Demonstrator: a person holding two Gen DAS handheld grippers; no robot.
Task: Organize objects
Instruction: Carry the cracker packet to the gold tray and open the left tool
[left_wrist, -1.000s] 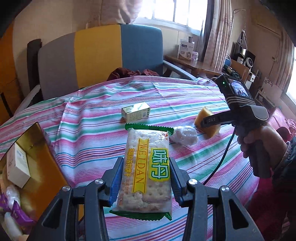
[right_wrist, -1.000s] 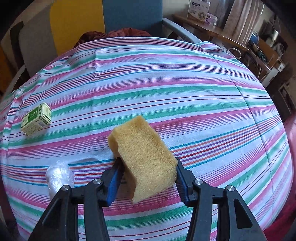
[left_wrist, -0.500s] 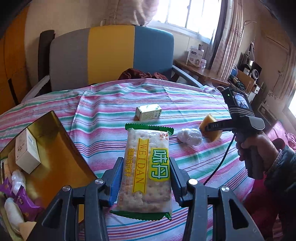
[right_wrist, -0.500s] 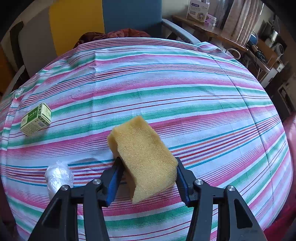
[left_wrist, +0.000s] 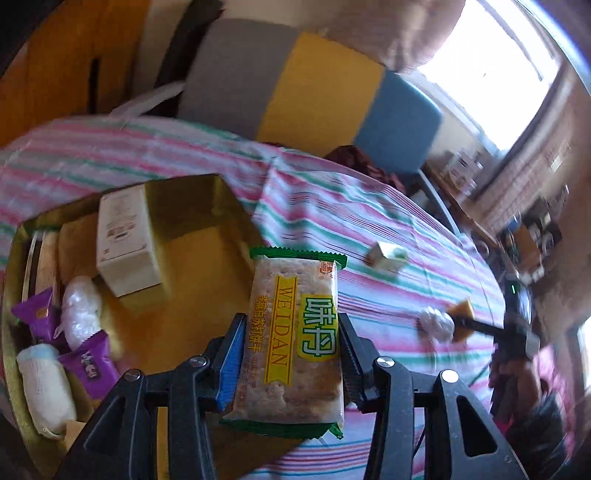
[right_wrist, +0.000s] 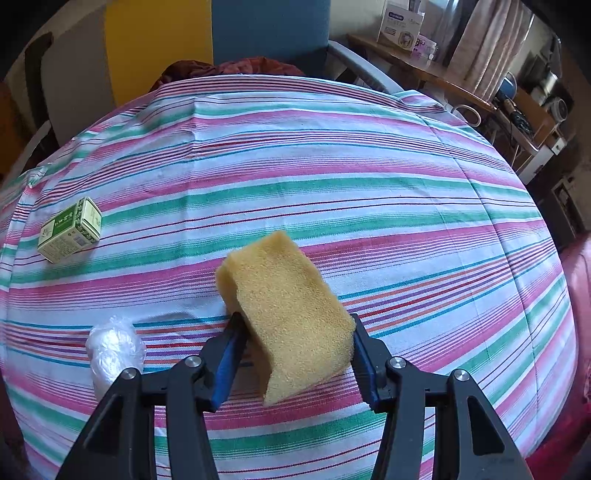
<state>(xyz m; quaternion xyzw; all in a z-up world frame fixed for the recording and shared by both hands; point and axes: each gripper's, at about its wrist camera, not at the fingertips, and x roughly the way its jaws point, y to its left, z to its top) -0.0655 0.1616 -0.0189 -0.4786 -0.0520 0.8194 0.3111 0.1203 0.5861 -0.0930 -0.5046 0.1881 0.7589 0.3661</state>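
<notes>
My left gripper (left_wrist: 291, 354) is shut on a cracker packet (left_wrist: 295, 336) with green ends and holds it above the right edge of a gold box (left_wrist: 207, 266). The box holds a white carton (left_wrist: 125, 240), purple sachets (left_wrist: 86, 363) and white wrapped items (left_wrist: 79, 312). My right gripper (right_wrist: 295, 350) is shut on a yellow sponge (right_wrist: 288, 310), low over the striped tablecloth (right_wrist: 332, 177). The sponge also shows far right in the left wrist view (left_wrist: 463, 317).
A small green-and-white box (right_wrist: 70, 229) lies on the cloth at the left, and a white plastic-wrapped ball (right_wrist: 114, 347) lies beside my right gripper. A grey, yellow and blue chair (left_wrist: 314, 88) stands behind the table. Cluttered shelves stand at the right.
My left gripper has swung left with the cracker packet, so the gold box now sits under and left of it. My right gripper with the sponge has barely moved.
</notes>
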